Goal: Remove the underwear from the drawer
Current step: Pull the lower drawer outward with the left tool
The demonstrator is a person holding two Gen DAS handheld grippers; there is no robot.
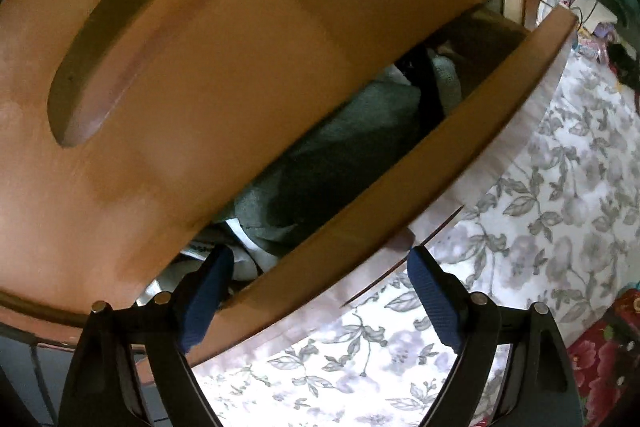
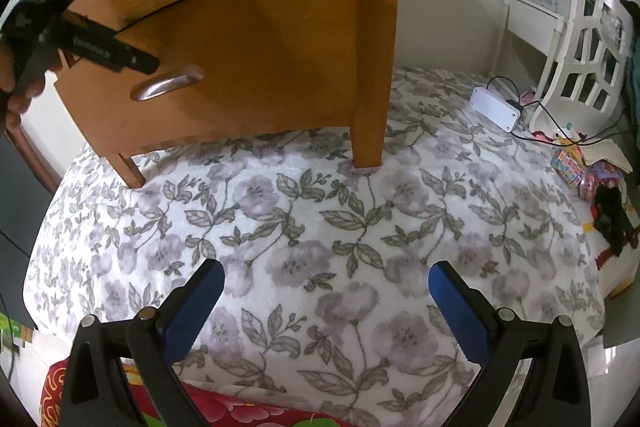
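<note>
Left gripper [image 1: 320, 259] points steeply down at the partly opened drawer [image 1: 400, 163], with its jaws spread wide. One blue pad sits inside the drawer and the other outside, so the drawer front stands between them. Whether either pad presses on the wood cannot be told. Nothing from the drawer is held. The right gripper [image 2: 326, 275] hangs released over the floral blanket [image 2: 320, 207], its jaws wide and empty, well apart from the wooden cabinet [image 2: 260, 47]. In the left wrist view the drawer shows as a narrow gap under the closed drawer front above [image 1: 200, 67], which carries a recessed handle. The drawer holds clothing, packed close. A grey fabric [image 1: 360, 131] fills most of the visible gap. A black piece [image 1: 424, 83] lies across it toward the far end. A white garment [image 1: 240, 259] with dark print lies at the near end, just beside the inner pad. The underwear is inside the drawer among these pieces; which piece it is cannot be told. The cabinet stands with its legs on the blanket. At the far right of the blanket lie a white box [image 2: 496, 109] with a black cable and, near it, a white slatted rack [image 2: 592, 47].
</note>
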